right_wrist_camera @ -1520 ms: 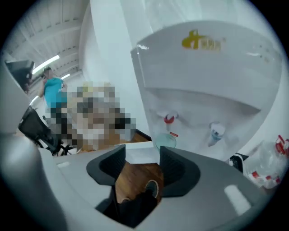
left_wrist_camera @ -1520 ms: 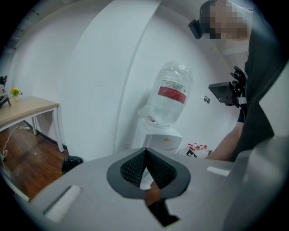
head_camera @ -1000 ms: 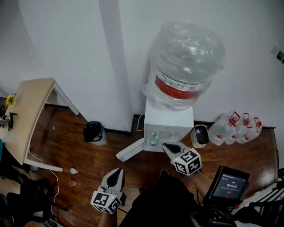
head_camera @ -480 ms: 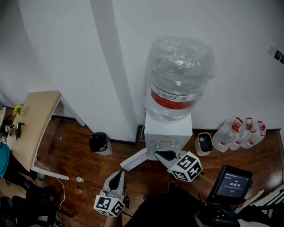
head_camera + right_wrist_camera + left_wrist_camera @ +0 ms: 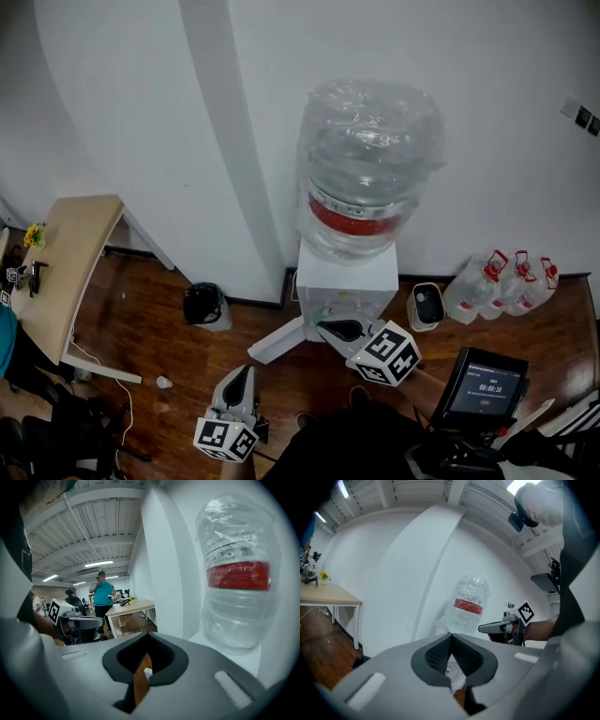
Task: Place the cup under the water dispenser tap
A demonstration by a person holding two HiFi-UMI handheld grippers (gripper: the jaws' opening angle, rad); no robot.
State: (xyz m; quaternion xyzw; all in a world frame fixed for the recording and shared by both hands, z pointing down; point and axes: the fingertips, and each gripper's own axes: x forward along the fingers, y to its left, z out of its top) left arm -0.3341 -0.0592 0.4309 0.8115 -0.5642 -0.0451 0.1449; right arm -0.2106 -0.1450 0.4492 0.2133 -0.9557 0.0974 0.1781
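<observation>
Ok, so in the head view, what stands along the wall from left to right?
Wooden table → black bin → water dispenser → water bottles.

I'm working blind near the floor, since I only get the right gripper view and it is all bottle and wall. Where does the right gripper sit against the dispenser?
Observer: In the head view the right gripper is close in front of the white dispenser, with its fingers pointing at the dispenser's front.
Operator: What's beside it on the floor?
Observer: A black bin stands by the wall, left of the dispenser.
Operator: And the left gripper?
Observer: Its fingers are shut, nothing between them.
</observation>
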